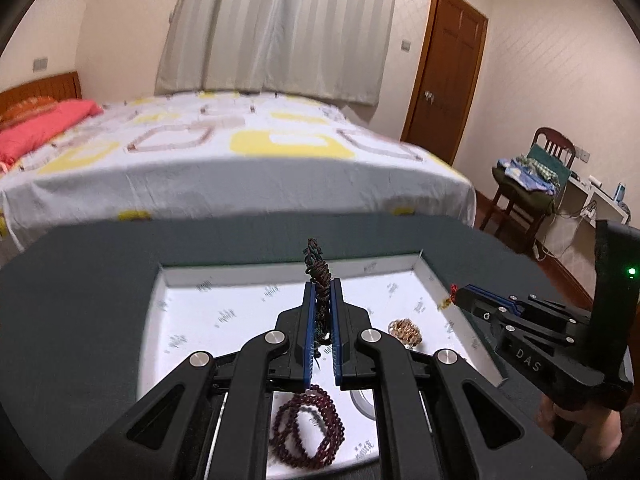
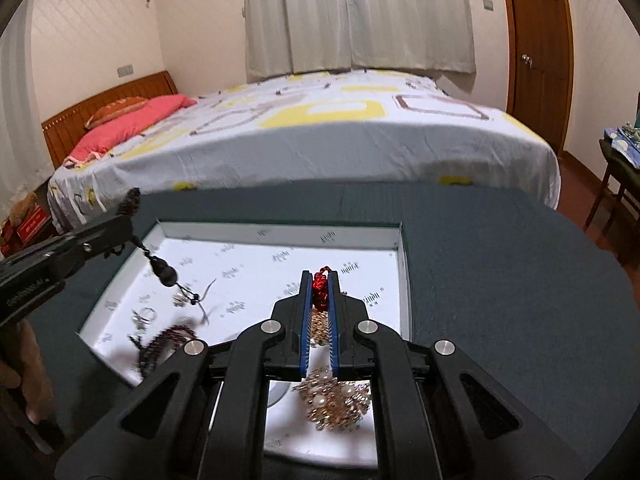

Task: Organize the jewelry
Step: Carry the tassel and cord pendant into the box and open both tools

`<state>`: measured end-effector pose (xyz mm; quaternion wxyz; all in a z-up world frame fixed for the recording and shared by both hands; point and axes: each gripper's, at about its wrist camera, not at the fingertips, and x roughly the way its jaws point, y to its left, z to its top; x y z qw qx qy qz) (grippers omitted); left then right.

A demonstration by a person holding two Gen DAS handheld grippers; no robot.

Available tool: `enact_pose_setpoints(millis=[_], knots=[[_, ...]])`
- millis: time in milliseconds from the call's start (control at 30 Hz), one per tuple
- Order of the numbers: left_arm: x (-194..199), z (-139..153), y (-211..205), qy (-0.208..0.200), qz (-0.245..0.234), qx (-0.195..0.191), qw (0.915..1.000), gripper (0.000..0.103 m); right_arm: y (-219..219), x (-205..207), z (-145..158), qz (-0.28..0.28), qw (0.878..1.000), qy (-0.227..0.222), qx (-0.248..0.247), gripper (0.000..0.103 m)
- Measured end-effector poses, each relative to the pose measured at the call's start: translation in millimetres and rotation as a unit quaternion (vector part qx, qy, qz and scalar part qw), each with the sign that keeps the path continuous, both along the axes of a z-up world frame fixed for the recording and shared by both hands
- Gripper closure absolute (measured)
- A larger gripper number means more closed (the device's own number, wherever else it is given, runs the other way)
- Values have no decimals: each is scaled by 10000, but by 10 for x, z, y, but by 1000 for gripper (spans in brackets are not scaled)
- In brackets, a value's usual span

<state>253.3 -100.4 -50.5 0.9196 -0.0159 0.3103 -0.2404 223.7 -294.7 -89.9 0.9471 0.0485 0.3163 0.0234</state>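
Left hand-held gripper (image 1: 322,304) clamps a dark braided cord (image 1: 317,268) above the shallow white tray (image 1: 224,272) — right hand-held gripper (image 2: 320,296) pinches a red-knotted, gold beaded ornament (image 2: 334,398); glossy maroon bead strand (image 1: 306,428) lies inside.

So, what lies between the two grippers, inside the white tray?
In the right wrist view, a black gourd pendant hangs from the left gripper; small silver pieces lie on the tray before the right gripper.

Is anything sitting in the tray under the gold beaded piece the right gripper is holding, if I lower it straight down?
Nothing visible does. The right gripper is shut on the gold beaded ornament, which hangs over bare white tray floor. The dark red bead bracelet and small silver pieces lie off to its left.
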Motion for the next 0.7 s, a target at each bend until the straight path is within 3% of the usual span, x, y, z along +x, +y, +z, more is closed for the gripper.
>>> enact_pose_setpoints(millis=[200,467,500,533,600,700], knots=[[226,-307,-149,463,-104,265,9985,95,-58,195,-255,-24,9993,379,-14,95],[296,-474,-183,674,-41,460,9967,93,-99,272,-396,-77,9982,596,53,90],[294,-487,-179,695,-19,464,9965,85,-95,271,-401,-89,9982,599,53,83],[293,-498,-172,714,0,457,9964,70,-100,266,-406,-108,9982,590,60,79],[293,-505,-147,714,49,392,9967,58,-98,267,-409,-123,9982,581,63,73],[316,-495,-142,735,55,383,9965,58,-95,267,-407,-125,9982,589,58,73]])
